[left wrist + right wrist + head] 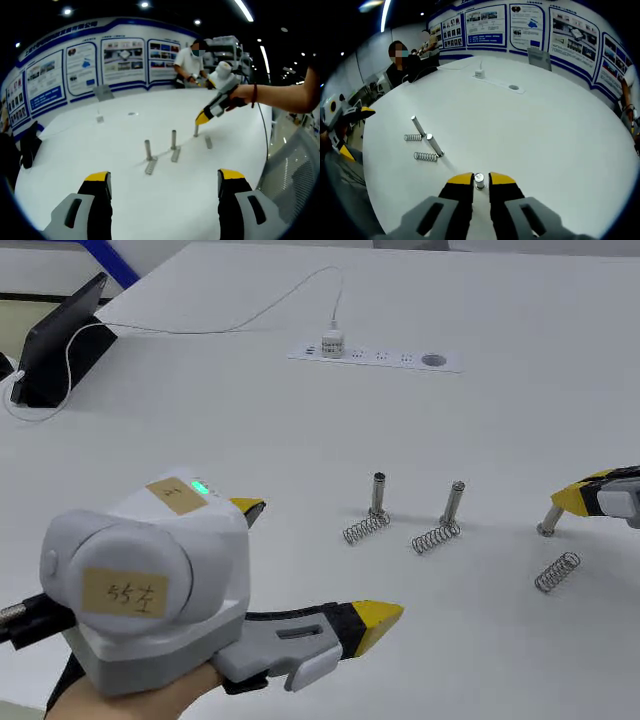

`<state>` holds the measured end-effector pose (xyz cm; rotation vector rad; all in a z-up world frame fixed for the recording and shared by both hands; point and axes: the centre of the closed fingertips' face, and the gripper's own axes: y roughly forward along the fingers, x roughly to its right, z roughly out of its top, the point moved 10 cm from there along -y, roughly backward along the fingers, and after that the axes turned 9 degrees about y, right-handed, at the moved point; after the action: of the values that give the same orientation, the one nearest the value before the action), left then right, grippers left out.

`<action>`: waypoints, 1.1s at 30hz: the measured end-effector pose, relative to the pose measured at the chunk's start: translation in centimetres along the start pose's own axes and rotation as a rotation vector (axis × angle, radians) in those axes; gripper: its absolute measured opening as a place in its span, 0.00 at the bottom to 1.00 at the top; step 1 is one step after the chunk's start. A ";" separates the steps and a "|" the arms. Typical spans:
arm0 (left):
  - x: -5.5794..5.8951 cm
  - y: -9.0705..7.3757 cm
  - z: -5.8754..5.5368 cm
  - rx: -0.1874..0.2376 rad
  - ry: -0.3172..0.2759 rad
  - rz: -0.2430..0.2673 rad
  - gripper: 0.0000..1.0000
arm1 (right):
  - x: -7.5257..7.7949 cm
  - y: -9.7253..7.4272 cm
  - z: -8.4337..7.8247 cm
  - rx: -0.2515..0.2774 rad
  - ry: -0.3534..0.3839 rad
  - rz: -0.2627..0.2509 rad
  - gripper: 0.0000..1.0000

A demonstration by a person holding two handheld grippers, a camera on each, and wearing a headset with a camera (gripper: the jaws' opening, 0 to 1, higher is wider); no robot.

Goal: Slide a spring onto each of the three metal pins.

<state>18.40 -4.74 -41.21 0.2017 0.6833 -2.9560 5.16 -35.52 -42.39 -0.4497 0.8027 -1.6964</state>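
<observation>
Across the white counter (300,420), my left gripper (315,565) hovers with its fingers spread wide, holding nothing. My right gripper (480,176) has its fingers closed on the top of the right pin (548,522). Left pin (378,495) and middle pin (453,503) stand free. Three springs (366,528) (436,537) (557,571) lie flat, one beside each pin.

Three short steel pins, none yet carrying a spring. The middle pin (453,502) stands on its round base, leaning slightly. The left pin (378,494) stands upright just beside it. The right pin (549,521), farther from the middle pin, tilts, its top pinched in the right gripper (565,502). The middle spring (436,537) lies flat against the middle pin's base, the left spring (366,528) against the left pin's. The right spring (557,572) lies loose beyond.
</observation>
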 end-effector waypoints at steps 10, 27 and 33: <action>-0.3 0.3 -0.2 -0.030 0.014 -0.009 0.81 | -0.3 -0.8 0.0 0.064 -0.018 0.011 0.29; -3.2 3.0 0.6 -0.068 0.066 -0.029 0.65 | -1.2 -3.3 -1.7 0.212 0.006 0.058 0.52; -3.7 4.3 0.5 -0.082 0.032 -0.064 0.60 | -2.4 -4.2 -2.5 0.234 -0.054 0.053 0.55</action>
<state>22.59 -8.50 -42.06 0.2256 0.8288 -2.9836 1.24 -32.05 -40.85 -0.3093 0.5640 -1.6973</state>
